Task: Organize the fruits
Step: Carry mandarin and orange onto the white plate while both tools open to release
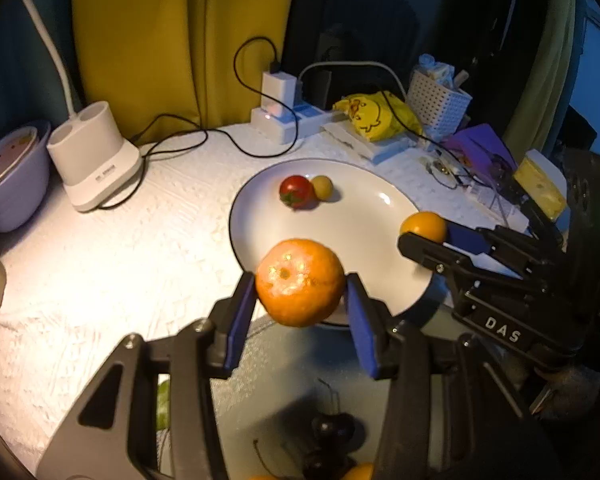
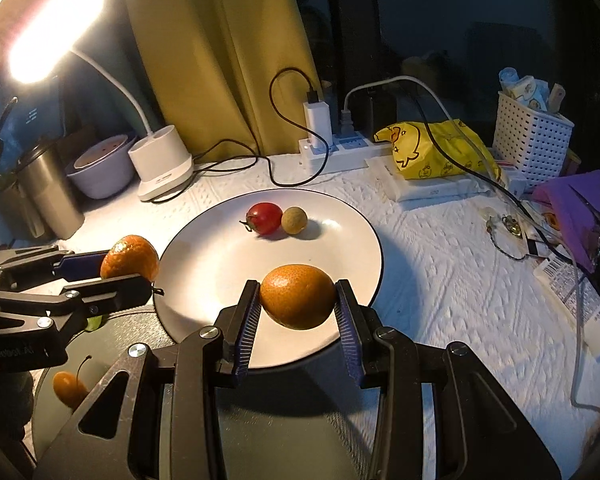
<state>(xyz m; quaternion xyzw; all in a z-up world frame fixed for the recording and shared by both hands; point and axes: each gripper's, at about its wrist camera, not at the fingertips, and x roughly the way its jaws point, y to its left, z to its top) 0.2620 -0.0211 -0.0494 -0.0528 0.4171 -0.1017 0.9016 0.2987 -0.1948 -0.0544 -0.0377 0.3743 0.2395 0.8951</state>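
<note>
The room is dim; the one strong light is a desk lamp head at ten o'clock in the right wrist view, blown out to a white glare. It lights the white tablecloth warmly and leaves a bright glint on the white plate. Shadows fall toward four o'clock from the fruit on the plate. Both views bend strongly at the rims and go black in the corners. In the left wrist view the bottom, around six o'clock, looks soft, perhaps from motion.
</note>
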